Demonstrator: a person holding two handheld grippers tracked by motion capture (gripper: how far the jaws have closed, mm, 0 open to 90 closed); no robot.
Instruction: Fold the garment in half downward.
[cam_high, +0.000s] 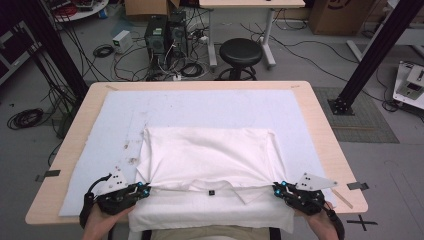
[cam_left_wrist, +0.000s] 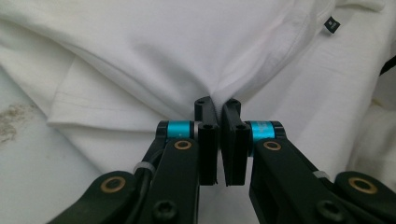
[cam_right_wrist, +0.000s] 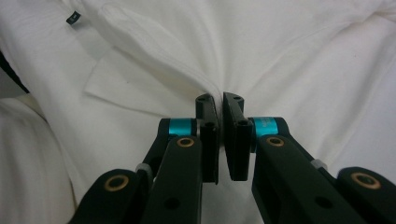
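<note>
You have the white cotton T-shirt (cam_high: 210, 155) lying on the pale blue mat (cam_high: 115, 115), its near part draped over the table's 6 o'clock edge. Your left gripper (cam_high: 142, 190) and right gripper (cam_high: 278, 189) each pinch a fold of it. One fold looks made; squaring and further folds remain.

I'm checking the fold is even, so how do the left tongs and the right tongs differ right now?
The left tongs pinch the white shirt at its near-left corner; the right tongs pinch its near-right corner. The left tongs point right across the table, the right tongs point left. Both are shut on a gathered fold of cloth.
</note>
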